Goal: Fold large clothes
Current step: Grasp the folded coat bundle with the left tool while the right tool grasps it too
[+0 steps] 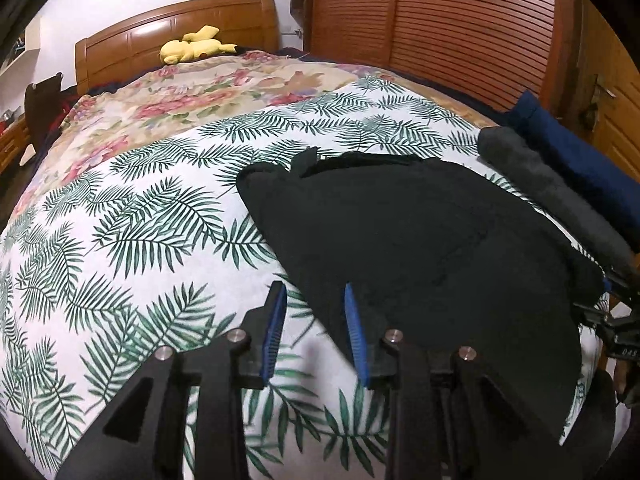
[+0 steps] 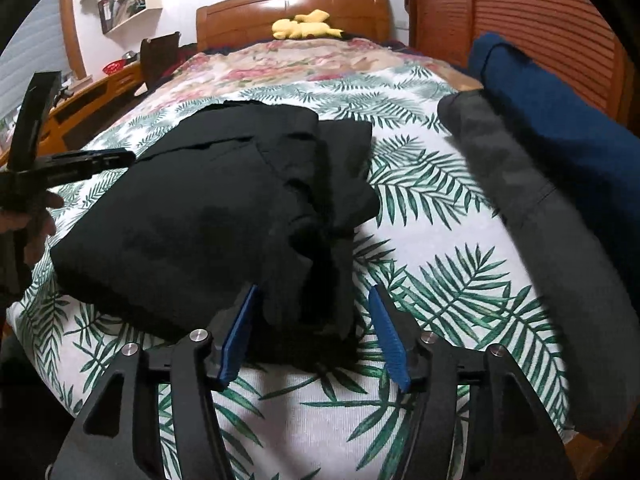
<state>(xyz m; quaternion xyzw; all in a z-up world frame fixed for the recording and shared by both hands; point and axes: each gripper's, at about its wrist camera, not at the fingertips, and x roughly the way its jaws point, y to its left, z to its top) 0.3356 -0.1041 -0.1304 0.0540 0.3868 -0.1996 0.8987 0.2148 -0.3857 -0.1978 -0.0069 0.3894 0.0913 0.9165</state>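
1. A bed (image 1: pixel 140 208) fills both views, covered by a white sheet printed with green palm fronds; a floral quilt (image 1: pixel 192 92) lies farther up, toward a wooden headboard (image 1: pixel 180 28).
2. A black garment (image 2: pixel 192 216), already folded into a thick bundle, lies on the palm sheet near the foot of the bed.
3. Left claw (image 1: pixel 314 328): its two blue-padded fingers (image 1: pixel 274 332) are slightly spread, and nothing is between them. It sits at the garment's left edge. The right-hand pad overlaps the black cloth's border; whether it touches cannot be told. The left-hand pad is over bare sheet.
4. Right claw (image 2: pixel 314 332): its fingers are spread wide. The near right corner of the garment, a bunched fold, lies in the gap between them. The pads stand clear of the cloth and do not pinch it.
5. In the right wrist view, the left claw shows at the far left edge, held by a hand (image 2: pixel 36 220) just beside the garment.
6. Two more folded items lie along the right side of the bed, apart from the black garment: a grey one (image 2: pixel 540 216) and a dark blue one (image 2: pixel 560 120) beyond it.
7. A yellow plush toy (image 1: pixel 192 46) rests by the headboard. A slatted wooden wardrobe (image 1: pixel 440 20) stands to the right.
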